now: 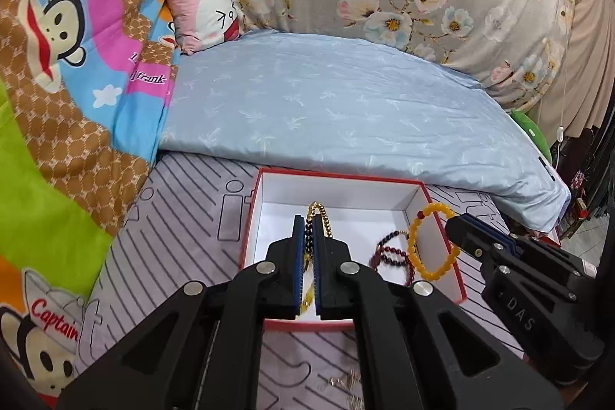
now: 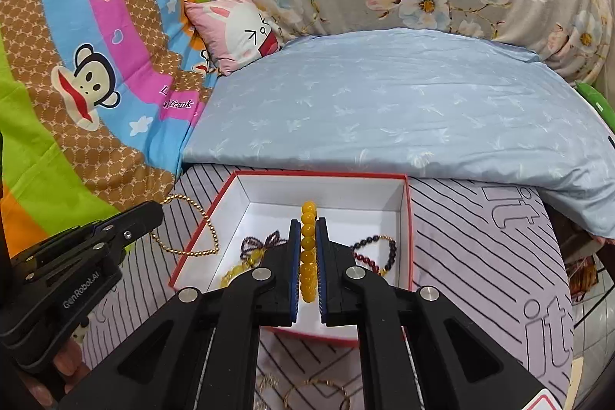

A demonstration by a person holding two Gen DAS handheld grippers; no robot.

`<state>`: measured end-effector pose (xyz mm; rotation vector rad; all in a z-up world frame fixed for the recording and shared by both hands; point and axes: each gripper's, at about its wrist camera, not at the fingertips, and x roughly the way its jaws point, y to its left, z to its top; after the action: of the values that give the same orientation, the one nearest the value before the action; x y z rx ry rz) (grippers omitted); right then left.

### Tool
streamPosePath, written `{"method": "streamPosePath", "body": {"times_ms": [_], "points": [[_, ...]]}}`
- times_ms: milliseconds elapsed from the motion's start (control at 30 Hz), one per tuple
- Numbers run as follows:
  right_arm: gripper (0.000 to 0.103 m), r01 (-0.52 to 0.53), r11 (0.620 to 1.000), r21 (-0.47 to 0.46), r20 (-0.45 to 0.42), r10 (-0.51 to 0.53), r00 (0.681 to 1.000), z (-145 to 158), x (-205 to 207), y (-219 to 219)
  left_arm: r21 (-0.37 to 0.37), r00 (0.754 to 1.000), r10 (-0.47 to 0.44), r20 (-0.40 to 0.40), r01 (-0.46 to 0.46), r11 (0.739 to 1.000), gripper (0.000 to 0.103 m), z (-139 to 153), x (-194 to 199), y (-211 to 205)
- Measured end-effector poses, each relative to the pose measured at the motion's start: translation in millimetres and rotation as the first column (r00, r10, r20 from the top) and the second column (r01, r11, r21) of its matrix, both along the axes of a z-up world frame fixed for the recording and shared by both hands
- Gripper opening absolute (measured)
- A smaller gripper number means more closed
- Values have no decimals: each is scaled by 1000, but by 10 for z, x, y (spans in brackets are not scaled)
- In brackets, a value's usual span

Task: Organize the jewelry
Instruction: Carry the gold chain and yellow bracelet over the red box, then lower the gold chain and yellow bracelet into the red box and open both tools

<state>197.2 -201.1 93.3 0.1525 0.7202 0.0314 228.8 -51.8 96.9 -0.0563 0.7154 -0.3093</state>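
A red box with a white inside [image 1: 346,193] [image 2: 326,193] lies on the striped sheet. My left gripper [image 1: 307,218] [image 2: 155,212] is shut on a gold bead chain [image 1: 318,209] [image 2: 184,231], whose loop hangs over the box's left edge. My right gripper [image 2: 308,219] [image 1: 453,219] is shut on a yellow bead bracelet [image 2: 307,244] [image 1: 419,244], held above the box. Inside the box lie a dark red bead bracelet [image 2: 378,252] [image 1: 388,252] and a purple and yellow bead bracelet [image 2: 253,250].
A folded pale blue quilt [image 1: 346,110] lies just behind the box. Left of it are a cartoon monkey blanket [image 1: 77,64] and a pink pillow [image 1: 207,10]. More gold jewellery [image 2: 315,390] lies on the grey striped sheet [image 2: 480,237] under my grippers.
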Motion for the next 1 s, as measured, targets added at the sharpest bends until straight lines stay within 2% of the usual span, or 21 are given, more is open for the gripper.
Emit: {"method": "streamPosePath", "body": {"times_ms": [333, 600, 667, 733, 800, 867, 1000], "points": [[7, -22, 1000, 15, -52, 23, 998, -247, 507, 13, 15, 999, -5, -44, 5, 1000, 4, -275, 558, -189], [7, -34, 995, 94, -134, 46, 990, -591, 833, -15, 32, 995, 8, -97, -5, 999, 4, -557, 916, -256], [7, -47, 996, 74, -142, 57, 988, -635, 881, 29, 44, 994, 15, -108, -11, 999, 5, -606, 971, -271], [13, -21, 1000, 19, -138, 24, 990, -661, 887, 42, 58, 994, 25, -111, -19, 998, 6, -638, 996, -277], [27, 6, 999, -39, -126, -11, 992, -663, 863, 29, 72, 993, 36, -110, -29, 997, 15, -659, 986, -268], [28, 20, 999, -46, -115, -25, 993, -640, 817, -20, 79, 993, 49, -111, -40, 996, 22, -675, 961, -245], [28, 26, 999, -27, -110, -28, 993, -593, 721, -87, 75, 992, 56, -116, -47, 996, 22, -690, 856, -211]]}}
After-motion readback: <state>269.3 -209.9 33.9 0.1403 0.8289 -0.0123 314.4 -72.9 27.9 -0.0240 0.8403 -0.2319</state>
